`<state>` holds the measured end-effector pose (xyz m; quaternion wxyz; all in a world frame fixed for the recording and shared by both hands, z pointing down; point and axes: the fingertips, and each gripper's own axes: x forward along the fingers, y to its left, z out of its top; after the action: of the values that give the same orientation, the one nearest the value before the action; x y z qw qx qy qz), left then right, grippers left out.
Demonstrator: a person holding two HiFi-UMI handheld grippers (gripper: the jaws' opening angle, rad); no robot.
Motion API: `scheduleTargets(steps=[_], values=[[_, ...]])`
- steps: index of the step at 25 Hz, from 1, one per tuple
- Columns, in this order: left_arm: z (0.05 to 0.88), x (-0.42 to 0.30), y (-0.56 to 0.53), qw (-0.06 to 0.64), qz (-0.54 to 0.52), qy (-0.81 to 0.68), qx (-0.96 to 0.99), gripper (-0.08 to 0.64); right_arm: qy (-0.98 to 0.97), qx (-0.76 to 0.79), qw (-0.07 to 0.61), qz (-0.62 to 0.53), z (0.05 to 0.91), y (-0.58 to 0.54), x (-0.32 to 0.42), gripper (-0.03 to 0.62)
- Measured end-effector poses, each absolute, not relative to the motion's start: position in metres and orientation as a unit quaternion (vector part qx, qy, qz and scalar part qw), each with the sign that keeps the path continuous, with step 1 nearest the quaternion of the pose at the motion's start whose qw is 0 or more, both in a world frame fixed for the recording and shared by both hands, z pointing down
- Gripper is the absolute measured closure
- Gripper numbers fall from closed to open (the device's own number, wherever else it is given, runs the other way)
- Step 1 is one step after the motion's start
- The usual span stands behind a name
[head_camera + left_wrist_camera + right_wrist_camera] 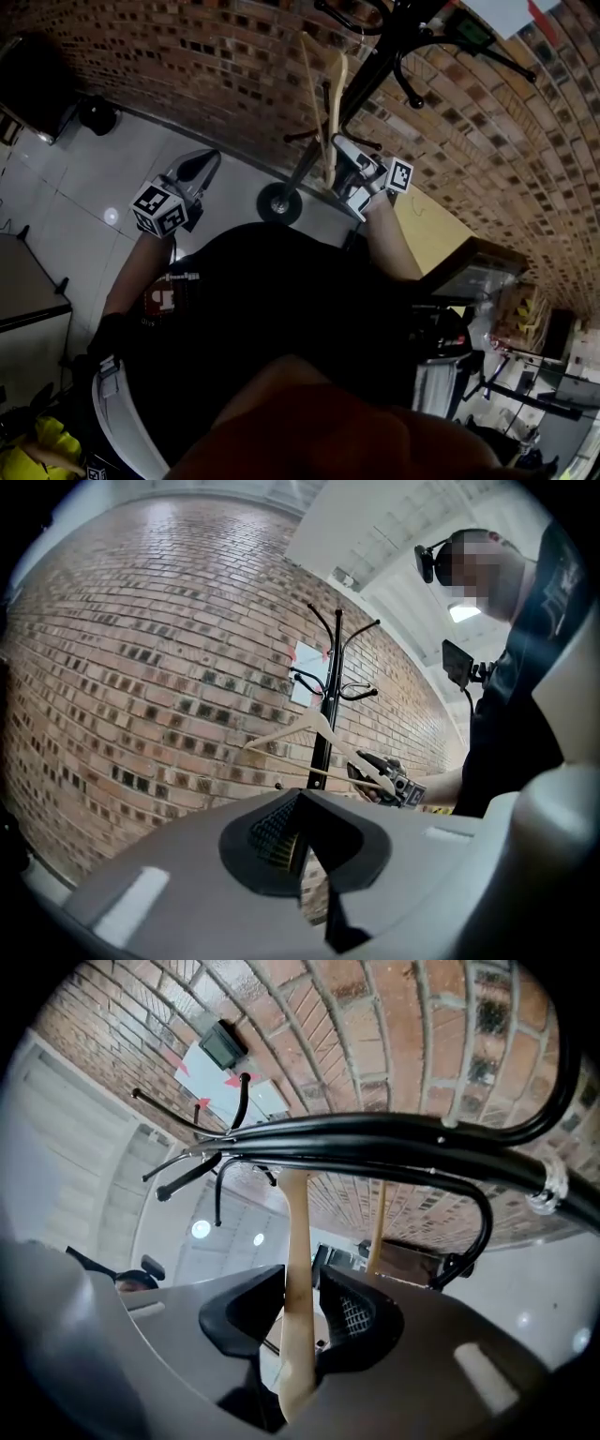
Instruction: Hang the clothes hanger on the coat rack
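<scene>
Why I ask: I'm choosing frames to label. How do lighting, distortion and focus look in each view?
Head view: dim overall, the person's dark torso nearly featureless. Left gripper view: evenly lit, the brick wall bowed by the wide lens, corners black. Right gripper view: the clothes hanger looms close and soft, the coat rack bent into arcs, ceiling lights glaring.

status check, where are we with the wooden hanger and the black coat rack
Left gripper shut, empty. Right gripper shut on pale wooden clothes hanger, up against black metal coat rack. Hung or not: cannot tell. Nothing blocking.
</scene>
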<state>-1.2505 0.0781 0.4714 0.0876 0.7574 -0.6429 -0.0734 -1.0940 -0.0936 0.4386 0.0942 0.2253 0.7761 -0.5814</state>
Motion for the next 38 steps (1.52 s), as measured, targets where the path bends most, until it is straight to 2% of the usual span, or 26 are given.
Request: scheduleTargets(steps=[6, 14, 19, 25, 30, 32, 38], values=[[0.472, -1.245, 0.075, 0.089, -0.075, -0.638, 0.762, 0.569, 0.8, 0.177, 0.085, -0.567, 0.461, -0.105, -1.071, 0.452], [0.476, -1.237, 0.062, 0.094, -0.078, -0.629, 0.768, 0.569, 0.836, 0.094, 0.085, -0.534, 0.488, -0.131, -1.021, 0.396], [0.478, -1.233, 0.051, 0.097, -0.079, -0.622, 0.773, 0.569, 0.865, 0.018, 0.086, -0.494, 0.498, -0.151, -0.98, 0.408], [0.473, -1.236, 0.038, 0.095, -0.085, -0.618, 0.776, 0.569, 0.937, -0.097, 0.026, -0.335, 0.493, -0.15, -0.957, 0.451], [0.471, -1.23, 0.03, 0.095, -0.082, -0.611, 0.782, 0.569, 0.969, -0.166, -0.038, -0.179, 0.489, -0.135, -0.963, 0.522], [0.474, -1.224, 0.022, 0.099, -0.078, -0.604, 0.787, 0.569, 0.969, -0.185, -0.04, -0.156, 0.489, -0.136, -0.964, 0.574], [0.483, -1.206, 0.013, 0.106, -0.072, -0.585, 0.801, 0.569, 0.967, -0.182, -0.06, -0.166, 0.497, -0.13, -0.973, 0.578]])
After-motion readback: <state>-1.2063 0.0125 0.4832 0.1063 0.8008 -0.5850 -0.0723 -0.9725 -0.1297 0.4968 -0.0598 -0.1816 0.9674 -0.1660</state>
